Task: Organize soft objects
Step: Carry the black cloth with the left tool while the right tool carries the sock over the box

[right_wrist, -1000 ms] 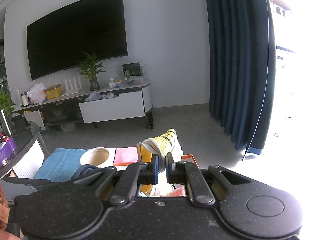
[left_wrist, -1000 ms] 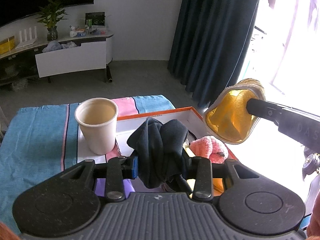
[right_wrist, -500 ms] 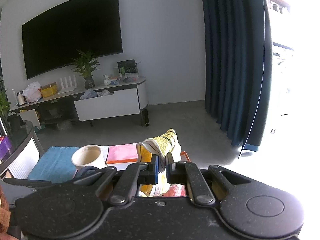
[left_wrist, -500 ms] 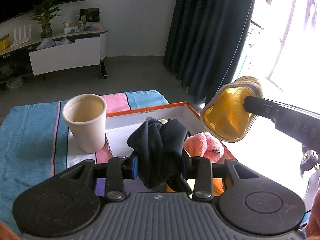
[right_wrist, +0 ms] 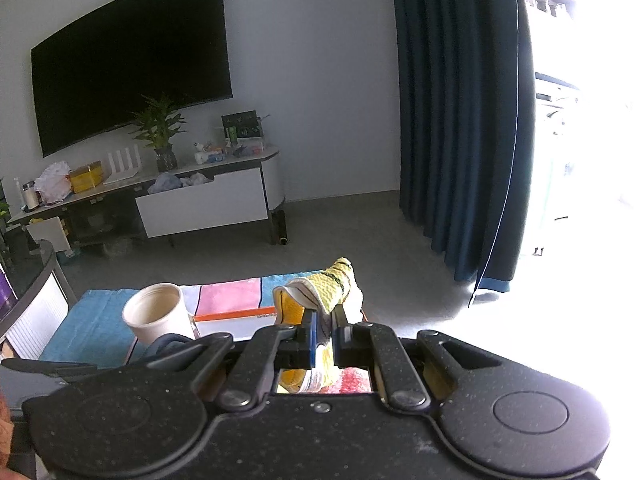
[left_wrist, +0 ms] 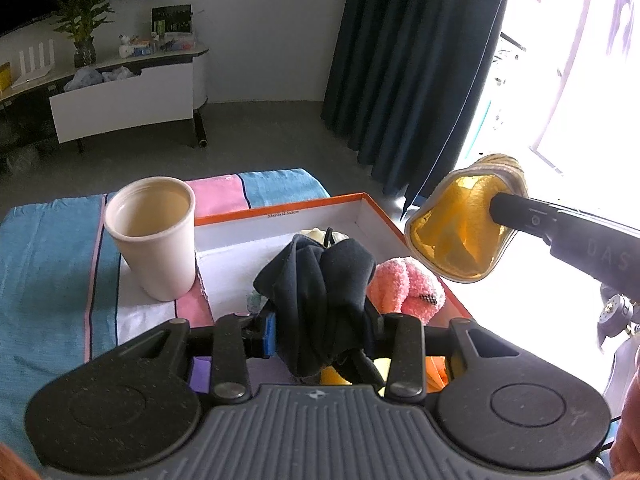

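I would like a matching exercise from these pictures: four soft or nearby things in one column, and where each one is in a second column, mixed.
Things:
1. dark sock
2. yellow sock
3. pink fluffy sock
4. white cup

Places:
A. lying in the orange-edged box
B. standing on the striped cloth
C. clamped in the left gripper
D. clamped in the right gripper

Pairs: 1-C, 2-D, 3-A, 4-B

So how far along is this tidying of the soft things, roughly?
Partly done, it seems. A fluffy pink item already lies in the orange-rimmed box, with other pieces half hidden beneath. In hand: the left gripper is clamped on a dark bundle of cloth, and the right gripper pinches a yellow sock. Both are held above the box, so they likely remain to be placed.
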`<state>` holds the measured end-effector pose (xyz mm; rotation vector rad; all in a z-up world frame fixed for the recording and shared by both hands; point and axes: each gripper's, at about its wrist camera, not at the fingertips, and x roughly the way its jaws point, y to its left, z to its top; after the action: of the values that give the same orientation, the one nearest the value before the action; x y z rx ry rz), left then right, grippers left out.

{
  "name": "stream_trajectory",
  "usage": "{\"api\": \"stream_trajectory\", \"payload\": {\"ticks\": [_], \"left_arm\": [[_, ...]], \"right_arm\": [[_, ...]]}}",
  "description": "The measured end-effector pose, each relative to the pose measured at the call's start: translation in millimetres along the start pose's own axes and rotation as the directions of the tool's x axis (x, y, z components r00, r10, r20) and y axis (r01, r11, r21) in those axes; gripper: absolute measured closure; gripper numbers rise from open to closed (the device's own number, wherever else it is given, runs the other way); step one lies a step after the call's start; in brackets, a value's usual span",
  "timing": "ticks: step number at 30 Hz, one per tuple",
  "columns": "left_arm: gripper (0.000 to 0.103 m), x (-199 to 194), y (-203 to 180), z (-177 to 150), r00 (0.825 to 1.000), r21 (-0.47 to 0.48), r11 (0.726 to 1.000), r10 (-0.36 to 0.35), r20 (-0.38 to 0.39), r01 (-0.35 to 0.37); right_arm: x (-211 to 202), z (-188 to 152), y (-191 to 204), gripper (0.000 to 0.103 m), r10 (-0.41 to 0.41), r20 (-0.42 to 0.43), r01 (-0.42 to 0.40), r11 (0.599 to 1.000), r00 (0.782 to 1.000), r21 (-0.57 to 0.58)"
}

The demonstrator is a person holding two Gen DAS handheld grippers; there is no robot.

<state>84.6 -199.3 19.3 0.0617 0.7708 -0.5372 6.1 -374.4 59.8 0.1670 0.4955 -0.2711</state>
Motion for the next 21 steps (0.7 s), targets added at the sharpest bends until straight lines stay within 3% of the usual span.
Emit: {"api": "stream_trajectory", "payload": {"ticks": [21], "left_arm": [[0.063, 17.9, -15.6, 1.7, 0.999, 0.029, 0.999, -0.024, -0.031, 0.024]], "right_arm": [[37.2, -1.7, -5.2, 0.095, -0.007, -0.056, 0.007, 1.0, 0.998, 0.002]]}}
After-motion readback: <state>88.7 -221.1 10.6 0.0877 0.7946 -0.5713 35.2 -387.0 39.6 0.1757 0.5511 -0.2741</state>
